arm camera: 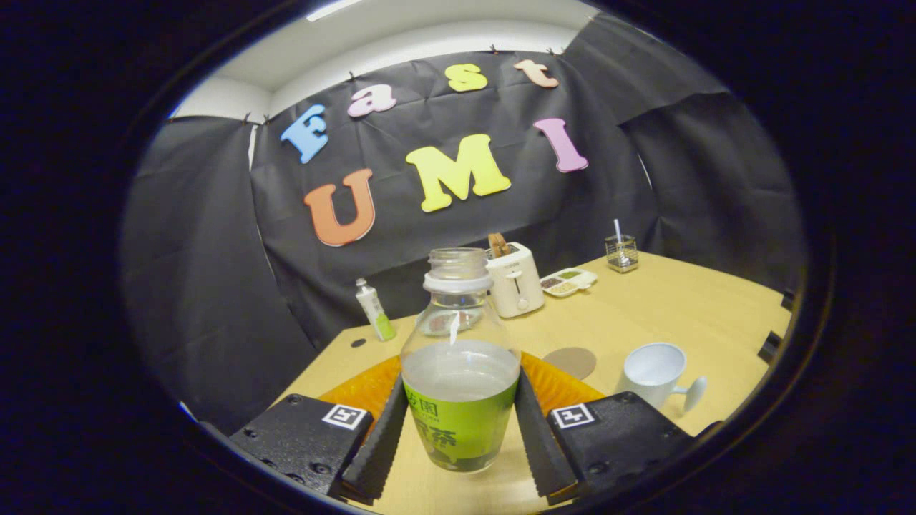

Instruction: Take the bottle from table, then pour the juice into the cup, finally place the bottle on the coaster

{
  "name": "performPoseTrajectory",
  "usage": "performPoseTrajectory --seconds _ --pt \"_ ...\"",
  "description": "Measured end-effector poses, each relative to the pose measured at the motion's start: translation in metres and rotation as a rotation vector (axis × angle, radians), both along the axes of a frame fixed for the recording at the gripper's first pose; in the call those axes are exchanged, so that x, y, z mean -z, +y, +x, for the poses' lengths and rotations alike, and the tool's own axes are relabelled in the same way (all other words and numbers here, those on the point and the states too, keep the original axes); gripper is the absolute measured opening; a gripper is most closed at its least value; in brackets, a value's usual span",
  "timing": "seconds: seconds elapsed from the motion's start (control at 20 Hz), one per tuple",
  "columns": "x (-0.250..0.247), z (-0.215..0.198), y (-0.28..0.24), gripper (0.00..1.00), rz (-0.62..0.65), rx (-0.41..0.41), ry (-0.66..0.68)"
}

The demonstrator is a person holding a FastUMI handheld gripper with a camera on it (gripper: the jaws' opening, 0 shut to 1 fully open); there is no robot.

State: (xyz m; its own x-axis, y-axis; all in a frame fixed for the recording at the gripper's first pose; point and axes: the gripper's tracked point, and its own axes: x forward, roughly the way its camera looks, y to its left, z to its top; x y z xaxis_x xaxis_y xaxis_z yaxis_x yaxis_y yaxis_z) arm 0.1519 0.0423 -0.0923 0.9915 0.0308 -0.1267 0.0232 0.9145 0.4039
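Clear plastic bottle [459, 372], uncapped, green-labelled, lower centre: clamped upright between both fingers of the tool [459, 447], apparently to keep juice in. White cup [655, 373] lower right; brown coaster [570, 362] between them on table [687, 307].

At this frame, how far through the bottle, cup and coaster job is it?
Done: the grasp. The gripper has its jaws closed on the open bottle, each pressing a side of the label. In hand: carrying it; liquid still fills its lower part. Left: pouring into the white cup, which looks empty, then setting the bottle on the round coaster.
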Motion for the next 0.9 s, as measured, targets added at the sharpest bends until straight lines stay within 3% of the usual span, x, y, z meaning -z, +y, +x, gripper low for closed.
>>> performPoseTrajectory --seconds 0.25,0.45,0.9 --pt "-0.013 -0.001 0.015 0.79 0.146 -0.058 0.015" --pt "-0.025 0.001 0.037 0.79 0.264 -0.154 0.024" --pt "-0.022 0.0 0.019 0.78 0.542 -0.141 0.055"
